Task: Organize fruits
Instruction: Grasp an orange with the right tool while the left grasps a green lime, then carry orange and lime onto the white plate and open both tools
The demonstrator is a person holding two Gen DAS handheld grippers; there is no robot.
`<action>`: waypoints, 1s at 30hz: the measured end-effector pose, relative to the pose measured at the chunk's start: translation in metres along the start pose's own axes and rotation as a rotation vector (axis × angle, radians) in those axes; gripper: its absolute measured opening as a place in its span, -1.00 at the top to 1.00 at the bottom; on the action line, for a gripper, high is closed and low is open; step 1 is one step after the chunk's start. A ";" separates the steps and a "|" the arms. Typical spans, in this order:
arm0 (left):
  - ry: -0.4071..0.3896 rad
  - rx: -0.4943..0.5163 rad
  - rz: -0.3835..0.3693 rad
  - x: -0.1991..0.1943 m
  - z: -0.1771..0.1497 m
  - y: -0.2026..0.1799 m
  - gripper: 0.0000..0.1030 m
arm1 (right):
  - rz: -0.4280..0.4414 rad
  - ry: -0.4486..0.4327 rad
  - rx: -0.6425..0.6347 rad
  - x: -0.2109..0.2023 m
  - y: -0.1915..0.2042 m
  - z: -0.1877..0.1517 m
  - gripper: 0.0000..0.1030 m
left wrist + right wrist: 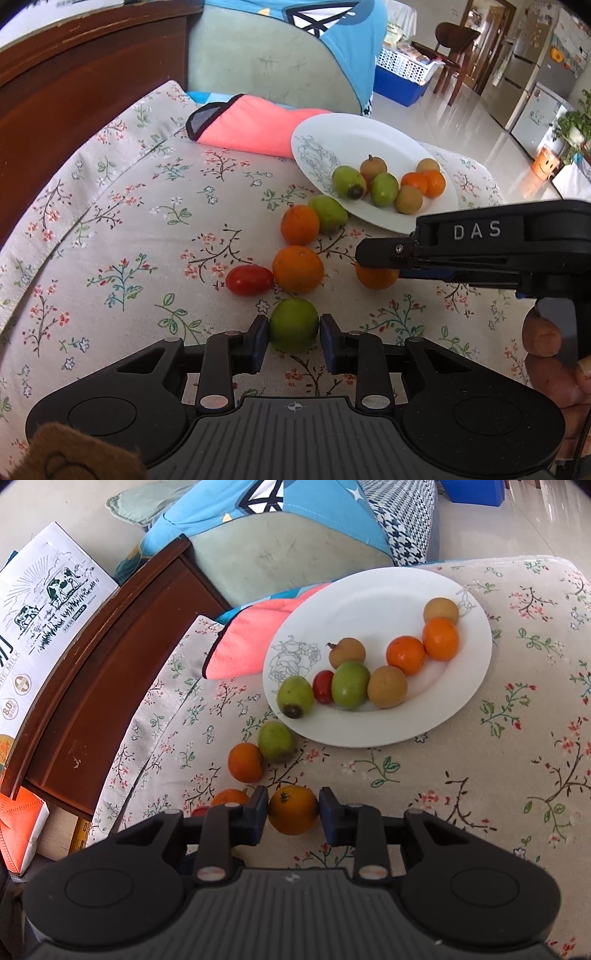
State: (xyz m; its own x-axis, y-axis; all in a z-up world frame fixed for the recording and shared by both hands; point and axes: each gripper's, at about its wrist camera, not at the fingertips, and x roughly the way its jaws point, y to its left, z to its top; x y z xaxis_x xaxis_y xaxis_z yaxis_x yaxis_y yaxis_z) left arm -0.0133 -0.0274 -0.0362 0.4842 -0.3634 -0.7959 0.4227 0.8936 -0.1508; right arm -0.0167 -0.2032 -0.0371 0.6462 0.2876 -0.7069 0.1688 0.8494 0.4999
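Note:
A white plate [351, 136] on the floral cloth holds several small fruits: green, brown and orange ones. On the cloth lie two oranges [300, 225], a green fruit [328, 214] and a red tomato [249, 280]. My left gripper [293, 330] is shut on a round green fruit [293, 325] that rests on the cloth. In the right wrist view my right gripper [293, 806] is shut on an orange [293, 810], short of the plate [388, 590]. The left wrist view shows that right gripper [371, 254] side-on over its orange [376, 278].
A pink cloth [255, 125] lies beside the plate, with a grey-green cushion [258, 55] behind it. A dark wooden edge [92, 672] borders the cloth on the left, with a milk carton box [48, 590] beyond. A hand [550, 354] grips the right handle.

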 end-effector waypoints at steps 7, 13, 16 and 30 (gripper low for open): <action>-0.025 -0.009 0.000 -0.005 0.002 -0.001 0.48 | 0.006 0.003 0.003 0.000 0.000 0.000 0.41; -0.053 -0.040 0.003 -0.016 0.012 0.001 0.48 | 0.033 -0.014 0.004 -0.006 0.002 0.004 0.41; -0.064 -0.039 0.003 -0.021 0.018 -0.003 0.48 | 0.055 -0.025 0.017 -0.011 0.003 0.007 0.41; -0.177 -0.051 -0.030 -0.047 0.064 -0.014 0.48 | 0.113 -0.172 0.088 -0.058 -0.007 0.047 0.41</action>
State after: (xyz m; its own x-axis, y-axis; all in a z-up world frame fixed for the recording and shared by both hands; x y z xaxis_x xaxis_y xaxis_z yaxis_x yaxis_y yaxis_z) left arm 0.0070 -0.0400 0.0412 0.6010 -0.4272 -0.6755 0.4024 0.8920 -0.2061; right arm -0.0203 -0.2462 0.0235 0.7807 0.2924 -0.5523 0.1481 0.7721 0.6180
